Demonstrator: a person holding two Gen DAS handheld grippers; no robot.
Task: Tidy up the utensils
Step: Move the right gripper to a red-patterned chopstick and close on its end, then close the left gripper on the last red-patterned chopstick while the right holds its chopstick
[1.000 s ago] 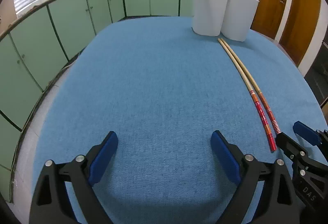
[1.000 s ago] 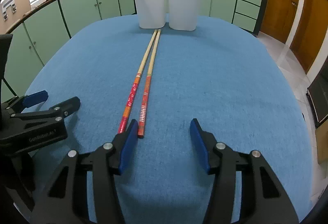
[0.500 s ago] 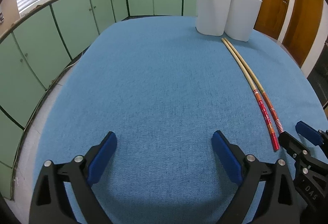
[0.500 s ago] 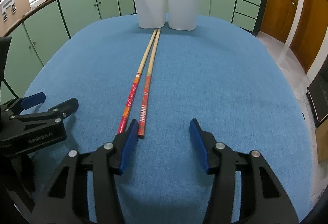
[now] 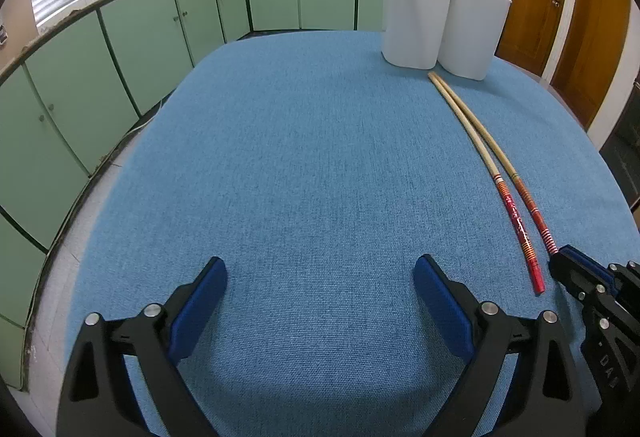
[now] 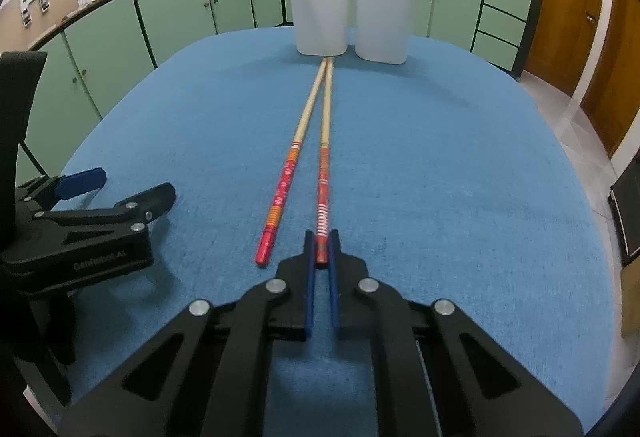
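Right gripper (image 6: 321, 251) newly clamped on chopstick (image 6: 324, 173)

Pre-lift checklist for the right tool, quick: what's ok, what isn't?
1. Right tool closed on the red end of the right-hand wooden chopstick: ok.
2. Only one stick between the pads; the left-hand red-handled wooden chopstick lies outside: ok.
3. Grip sits at the very end, so the stick may droop: not ok.
4. Left tool open, holding nothing, off to the side: ok.
5. Two white plastic holders upright, straight ahead: ok.
6. Room inside the holders: cannot tell.
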